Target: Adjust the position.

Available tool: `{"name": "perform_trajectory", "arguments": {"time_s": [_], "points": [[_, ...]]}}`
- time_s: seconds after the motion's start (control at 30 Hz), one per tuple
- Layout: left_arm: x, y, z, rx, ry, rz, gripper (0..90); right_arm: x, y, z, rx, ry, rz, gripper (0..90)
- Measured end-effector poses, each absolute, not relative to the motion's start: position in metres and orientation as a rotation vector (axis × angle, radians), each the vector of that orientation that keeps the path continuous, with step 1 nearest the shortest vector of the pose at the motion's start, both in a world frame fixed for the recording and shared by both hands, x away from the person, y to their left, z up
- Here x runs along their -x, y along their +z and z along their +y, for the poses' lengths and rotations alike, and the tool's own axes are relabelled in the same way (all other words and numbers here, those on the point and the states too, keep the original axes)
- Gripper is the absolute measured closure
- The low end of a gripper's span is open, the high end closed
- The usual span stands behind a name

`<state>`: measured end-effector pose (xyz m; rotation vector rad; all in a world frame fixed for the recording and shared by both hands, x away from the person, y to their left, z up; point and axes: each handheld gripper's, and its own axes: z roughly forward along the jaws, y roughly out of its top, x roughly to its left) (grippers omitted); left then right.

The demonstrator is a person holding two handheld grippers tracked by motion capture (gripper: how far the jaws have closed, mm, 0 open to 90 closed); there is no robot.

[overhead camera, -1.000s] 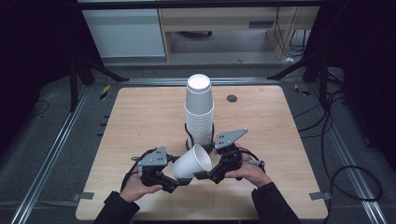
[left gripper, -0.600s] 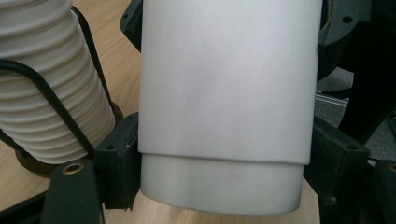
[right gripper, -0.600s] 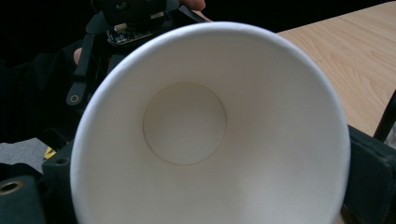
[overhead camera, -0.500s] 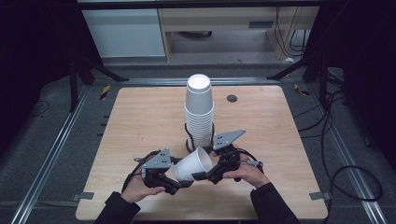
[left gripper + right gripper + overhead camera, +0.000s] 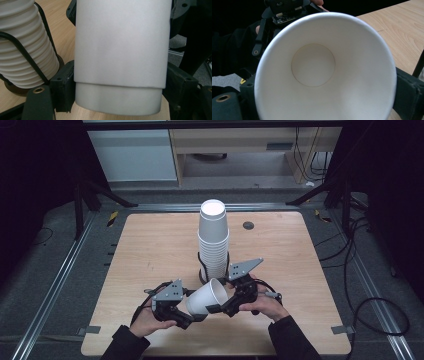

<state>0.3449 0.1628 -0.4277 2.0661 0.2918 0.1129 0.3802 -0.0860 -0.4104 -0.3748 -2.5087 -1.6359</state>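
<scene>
We hold one paper cup [image 5: 206, 297] sideways: left gripper [image 5: 181, 312] jaws clamp its base, right gripper [image 5: 220, 309] jaws its rim. Oversqueezing risks crushing it.

Dim room; grey floor [image 5: 50, 270] w/ metal rails [image 5: 55, 285], white cabinet [image 5: 132, 155] behind, cables [image 5: 370, 255] at right.

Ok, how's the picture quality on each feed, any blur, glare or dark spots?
High view: the table is evenly lit, its surroundings nearly black, slightly soft. Left gripper view: the cup sits so close it looks soft, with gentle shading and no glare. Right gripper view: the cup's inside is bright but not blown out; the left gripper behind is dark.
</scene>
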Motion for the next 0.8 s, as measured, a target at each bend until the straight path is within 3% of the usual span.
{"name": "perform_trajectory", "arguments": {"time_s": [0.63, 0.8], "points": [[-0.344, -0.428, 0.163, -2.055, 0.132, 0.298, 21.4, -0.378, -0.408, -0.087, 0.367, -1.637, -2.54, 8.8], [-0.345, -0.428, 0.164, -2.06, 0.132, 0.323, 14.7, -0.379, -0.401, -0.095, 0.377, -1.664, -2.561, 8.8]]}}
